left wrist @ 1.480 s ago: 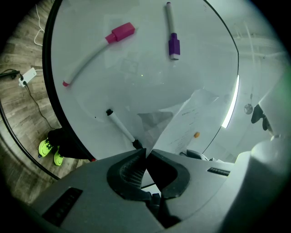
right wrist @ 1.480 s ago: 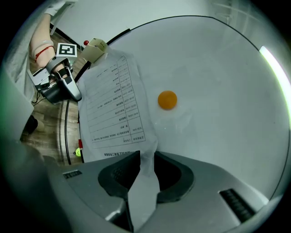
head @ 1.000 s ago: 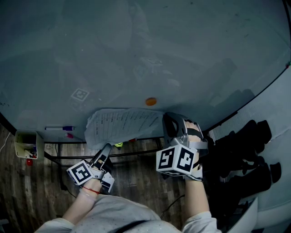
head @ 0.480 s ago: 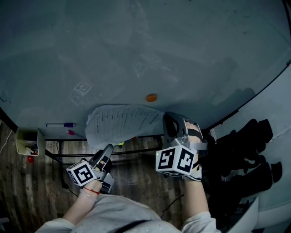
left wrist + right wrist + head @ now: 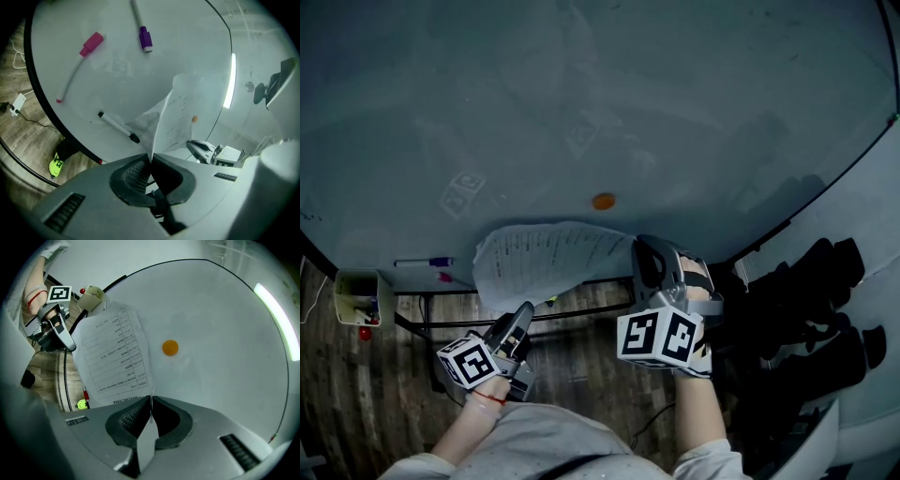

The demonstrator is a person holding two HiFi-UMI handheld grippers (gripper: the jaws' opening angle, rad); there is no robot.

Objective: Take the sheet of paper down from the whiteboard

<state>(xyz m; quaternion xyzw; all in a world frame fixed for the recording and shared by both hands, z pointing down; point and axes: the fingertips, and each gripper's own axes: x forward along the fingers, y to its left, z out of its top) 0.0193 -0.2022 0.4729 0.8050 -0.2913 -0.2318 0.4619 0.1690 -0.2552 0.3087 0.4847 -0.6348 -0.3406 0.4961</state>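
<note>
Tightly on paper [image 5: 544, 258]: left tongs [image 5: 151, 160] and just-closed right tongs [image 5: 150, 402].

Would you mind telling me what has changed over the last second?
The right gripper has just been closing its jaws, now pinched on one edge of the sheet of paper. Otherwise nothing visibly moved: the left gripper stays shut on the opposite edge, and the orange magnet remains on the whiteboard.

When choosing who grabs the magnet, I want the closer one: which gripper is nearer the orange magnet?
Right. The right gripper, its jaws just closing on the paper, sits just below-right of the orange magnet; the left gripper pinches the paper's other edge, farther down-left.
</note>
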